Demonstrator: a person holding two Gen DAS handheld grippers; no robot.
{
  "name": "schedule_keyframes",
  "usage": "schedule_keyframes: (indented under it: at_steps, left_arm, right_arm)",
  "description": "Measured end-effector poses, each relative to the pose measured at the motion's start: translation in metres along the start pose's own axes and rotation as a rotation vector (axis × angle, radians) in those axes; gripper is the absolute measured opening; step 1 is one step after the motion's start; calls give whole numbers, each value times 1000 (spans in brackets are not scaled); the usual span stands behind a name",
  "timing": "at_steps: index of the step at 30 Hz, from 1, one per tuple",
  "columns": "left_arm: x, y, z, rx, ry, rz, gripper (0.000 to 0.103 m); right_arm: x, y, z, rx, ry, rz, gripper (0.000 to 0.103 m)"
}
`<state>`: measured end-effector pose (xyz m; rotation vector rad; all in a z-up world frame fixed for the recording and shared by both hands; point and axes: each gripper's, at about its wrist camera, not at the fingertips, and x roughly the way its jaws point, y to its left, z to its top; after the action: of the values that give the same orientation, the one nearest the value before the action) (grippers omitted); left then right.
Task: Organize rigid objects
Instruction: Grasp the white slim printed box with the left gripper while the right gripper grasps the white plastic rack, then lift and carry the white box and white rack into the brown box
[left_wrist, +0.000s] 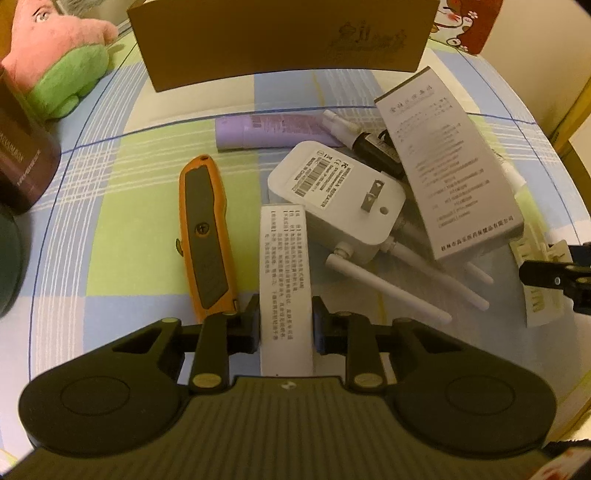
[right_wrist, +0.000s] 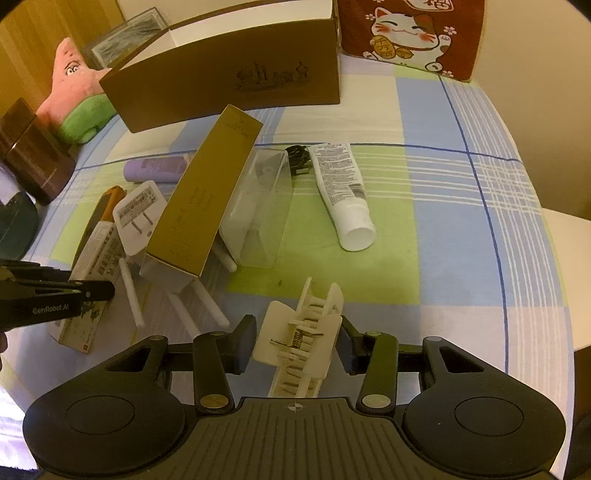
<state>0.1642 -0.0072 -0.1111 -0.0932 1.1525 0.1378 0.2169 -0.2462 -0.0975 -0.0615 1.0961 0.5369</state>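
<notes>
The left gripper (left_wrist: 285, 325) is closed narrowly on a slim white printed carton (left_wrist: 284, 273). The right gripper (right_wrist: 297, 347), half-open, clamps a cream plastic hair claw clip (right_wrist: 301, 332).

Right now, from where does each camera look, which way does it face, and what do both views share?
Left wrist: sits behind the left tongs, facing the brown box; its fingers flank a small white carton.
Right wrist: sits behind the right tongs, facing the same box; its fingers flank a cream hair clip.
Shared: brown box, white plug adapter, checked cloth, each other's tongs.
</notes>
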Motion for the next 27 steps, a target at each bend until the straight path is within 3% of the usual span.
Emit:
schedule_keyframes:
  at_steps: [13, 21, 27]
  left_arm:
    - [-30, 0, -7, -74, -59, 14, 22]
    - [-59, 1, 5, -126, -132, 33, 21]
    - [-73, 8, 34, -117, -186, 28, 21]
  right_arm:
    - [-24, -27, 12, -32, -12, 89, 37]
    - [-43, -41, 41, -63, -58, 152, 37]
    - [-49, -36, 80, -91, -122, 191, 35]
